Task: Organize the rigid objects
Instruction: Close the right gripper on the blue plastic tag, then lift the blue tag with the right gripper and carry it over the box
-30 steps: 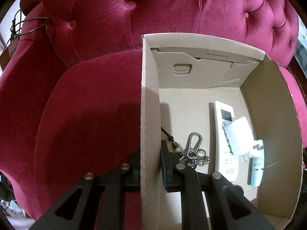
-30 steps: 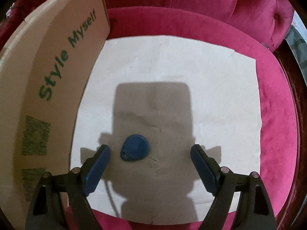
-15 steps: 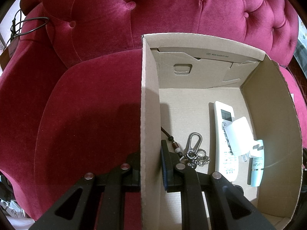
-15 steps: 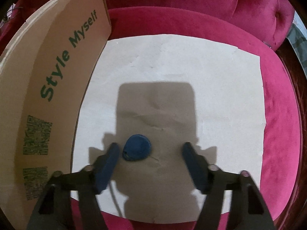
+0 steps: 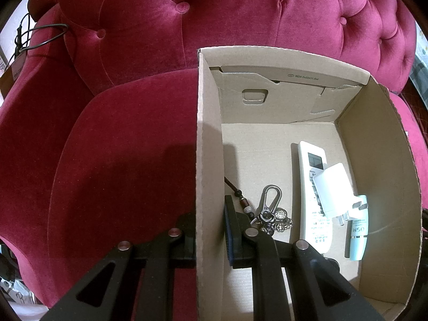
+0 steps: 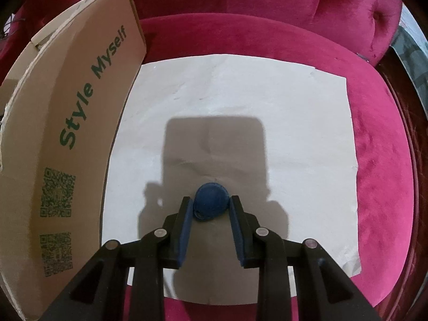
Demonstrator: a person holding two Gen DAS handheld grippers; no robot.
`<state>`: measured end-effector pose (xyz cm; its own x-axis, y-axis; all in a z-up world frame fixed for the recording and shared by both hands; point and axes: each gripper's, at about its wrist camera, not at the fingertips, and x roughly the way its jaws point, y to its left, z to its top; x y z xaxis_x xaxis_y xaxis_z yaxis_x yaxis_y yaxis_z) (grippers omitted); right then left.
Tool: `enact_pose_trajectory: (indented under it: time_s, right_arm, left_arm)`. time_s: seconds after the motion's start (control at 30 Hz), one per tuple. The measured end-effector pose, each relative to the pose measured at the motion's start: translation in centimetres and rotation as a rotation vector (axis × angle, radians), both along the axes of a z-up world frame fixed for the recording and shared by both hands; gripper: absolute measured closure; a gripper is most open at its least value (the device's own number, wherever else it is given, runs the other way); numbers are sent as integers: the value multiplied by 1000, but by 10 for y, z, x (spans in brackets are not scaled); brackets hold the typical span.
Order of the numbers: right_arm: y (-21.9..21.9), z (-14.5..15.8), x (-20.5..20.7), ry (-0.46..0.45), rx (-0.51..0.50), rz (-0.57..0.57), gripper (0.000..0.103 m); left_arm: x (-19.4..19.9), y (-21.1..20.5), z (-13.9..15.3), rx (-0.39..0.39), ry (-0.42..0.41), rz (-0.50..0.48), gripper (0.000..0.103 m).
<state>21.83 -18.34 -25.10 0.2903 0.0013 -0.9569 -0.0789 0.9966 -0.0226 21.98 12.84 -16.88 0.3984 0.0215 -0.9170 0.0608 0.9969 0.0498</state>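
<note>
Left wrist view only: inside of cardboard box [image 5: 275, 139], standing on red velvet sofa [image 5: 120, 139].
Left gripper [image 5: 210, 230]: shut on left wall of the box, one finger outside, one pad inside, pressed on the cardboard.
Box floor, left part: cord with beads [image 5: 239, 198], then metal key clip [image 5: 270, 200] with a bunch of small charms, close to the inner pad.
Box floor, right part: white remote control [image 5: 311, 187] lying lengthwise; white charger plug [image 5: 333, 191] lying on top of it; pale blue tube [image 5: 357, 231] just beside, near the right wall.
Writing inside: small print on back flap, partly readable as "W29.5x22x11.6cm"; letters "OSM" on the tube; remote's text too small to read.
Right wrist view only: outer side of the same box [image 6: 67, 139] at left, white paper sheet [image 6: 240, 144] spread on the seat cushion.
Writing outside: "Style Myself" in green; under it two green QR codes.
Blue round object [image 6: 210, 203]: lying on the paper sheet, outside the box, to its right.
Right gripper [image 6: 210, 210]: jaws closing, blue round object between the blue pads, both pads touching its sides.
</note>
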Motion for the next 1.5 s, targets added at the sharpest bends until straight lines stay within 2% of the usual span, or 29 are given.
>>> enact_pose_trajectory:
  time_s: [0.73, 1.07, 1.5]
  right_arm:
    - [18, 67, -24, -86, -14, -31, 74]
    - [23, 104, -10, -128, -19, -15, 74]
    - [36, 138, 4, -176, -21, 20, 74]
  left_arm:
    - [0, 0, 1, 0, 0, 0, 87]
    - [0, 0, 0, 2, 0, -1, 87]
    - [0, 0, 1, 1, 1, -1, 87]
